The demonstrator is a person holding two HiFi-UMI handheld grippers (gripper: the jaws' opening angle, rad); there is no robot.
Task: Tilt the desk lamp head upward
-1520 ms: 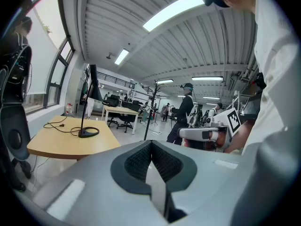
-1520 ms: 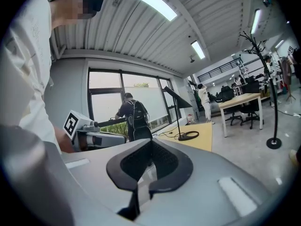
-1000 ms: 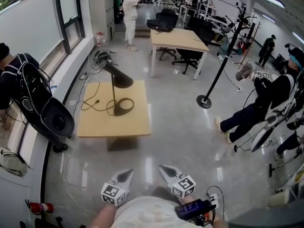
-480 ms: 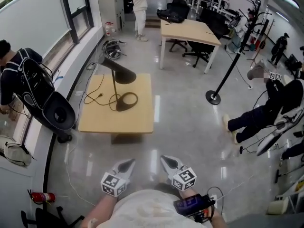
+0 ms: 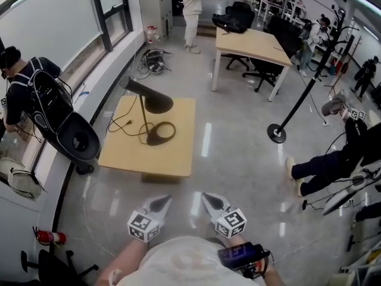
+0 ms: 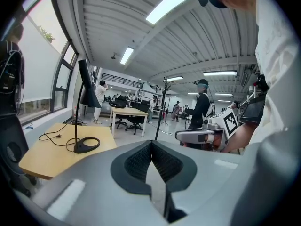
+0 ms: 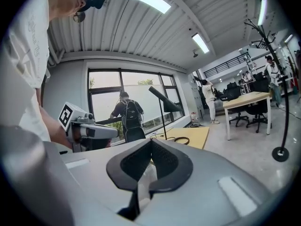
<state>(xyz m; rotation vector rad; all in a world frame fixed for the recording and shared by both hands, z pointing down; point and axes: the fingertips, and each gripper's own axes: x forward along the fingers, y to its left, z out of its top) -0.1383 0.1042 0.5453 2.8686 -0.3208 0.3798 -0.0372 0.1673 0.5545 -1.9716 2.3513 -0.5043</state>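
The desk (image 5: 128, 155) has drawn nearer, centre left. The desk lamp (image 5: 152, 99) head droops, untouched. Left tongs (image 5: 159, 204) and right tongs (image 5: 211, 200), closed and empty, are well apart from it.

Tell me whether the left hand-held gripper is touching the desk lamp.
Apart. The head view shows a stretch of floor between the left hand-held gripper and the table bearing the desk lamp.

Both arms reach forward at waist height; the left gripper (image 5: 158, 205) and right gripper (image 5: 211, 202) sit side by side, close together, tips angled slightly inward, jaws pressed together, gripping nothing
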